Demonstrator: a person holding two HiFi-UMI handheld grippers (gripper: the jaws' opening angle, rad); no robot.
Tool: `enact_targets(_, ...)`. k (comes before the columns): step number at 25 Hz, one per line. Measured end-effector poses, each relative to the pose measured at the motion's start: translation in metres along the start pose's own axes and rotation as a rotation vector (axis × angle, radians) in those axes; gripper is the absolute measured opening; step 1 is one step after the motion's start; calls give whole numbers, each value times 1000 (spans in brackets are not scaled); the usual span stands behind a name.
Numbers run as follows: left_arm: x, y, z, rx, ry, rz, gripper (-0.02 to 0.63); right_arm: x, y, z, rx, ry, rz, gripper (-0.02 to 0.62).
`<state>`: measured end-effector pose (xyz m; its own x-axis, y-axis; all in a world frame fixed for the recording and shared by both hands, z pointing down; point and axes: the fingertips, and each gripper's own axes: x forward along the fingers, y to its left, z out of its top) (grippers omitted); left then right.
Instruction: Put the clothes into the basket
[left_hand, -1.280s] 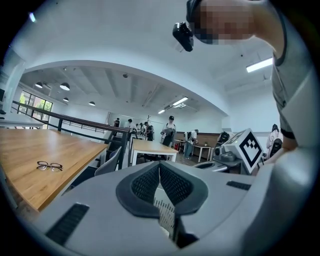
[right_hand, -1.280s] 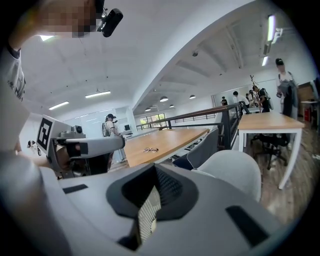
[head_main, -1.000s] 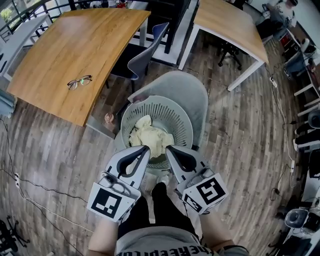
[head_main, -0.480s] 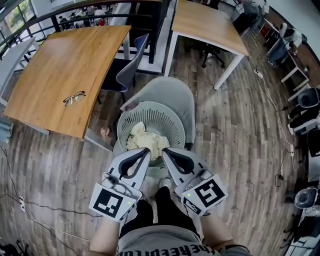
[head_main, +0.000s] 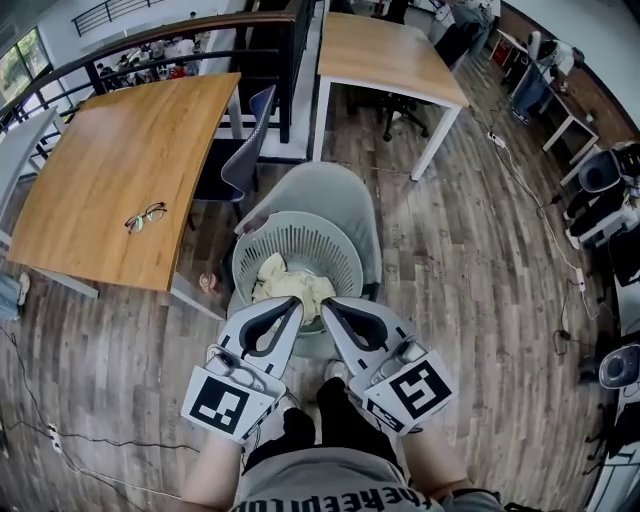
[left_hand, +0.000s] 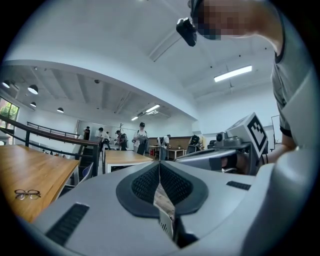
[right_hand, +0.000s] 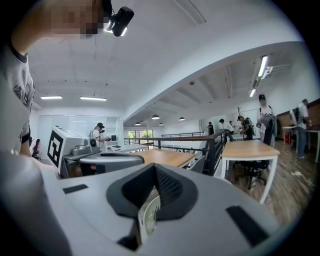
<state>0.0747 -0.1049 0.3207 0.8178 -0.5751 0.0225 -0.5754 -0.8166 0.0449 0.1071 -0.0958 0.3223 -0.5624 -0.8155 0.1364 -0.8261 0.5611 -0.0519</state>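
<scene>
A pale grey slatted laundry basket (head_main: 345, 252) stands on a grey chair seat in the head view. A crumpled pale yellow garment (head_main: 288, 287) lies inside it. My left gripper (head_main: 296, 299) and right gripper (head_main: 324, 301) hang side by side above the basket's near rim, tips pointing away from me. Both are shut with nothing between the pads. In the left gripper view the left gripper (left_hand: 159, 165) has its dark pads pressed together, and a sliver of basket slats shows below them. The right gripper (right_hand: 154, 168) looks the same in its own view.
A curved wooden table (head_main: 110, 180) with a pair of glasses (head_main: 146, 215) stands to the left. A second wooden table (head_main: 385, 50) is at the back, and a blue chair (head_main: 243, 150) sits between them. Cables run across the wood floor (head_main: 480, 260).
Both grippers have risen a little and stayed shut. The basket now looks smaller and lower in the head view, which takes in more of the room behind.
</scene>
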Motion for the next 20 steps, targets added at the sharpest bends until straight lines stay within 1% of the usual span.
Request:
enact_targets(8, -10, -5, 11, 28, -8, -40, 15, -8, 15, 13, -11, -45, -30, 9)
enact_targets(20, -26, -9, 21, 45, -16, -56, 15, -11, 32, 25, -32, -75, -47, 9)
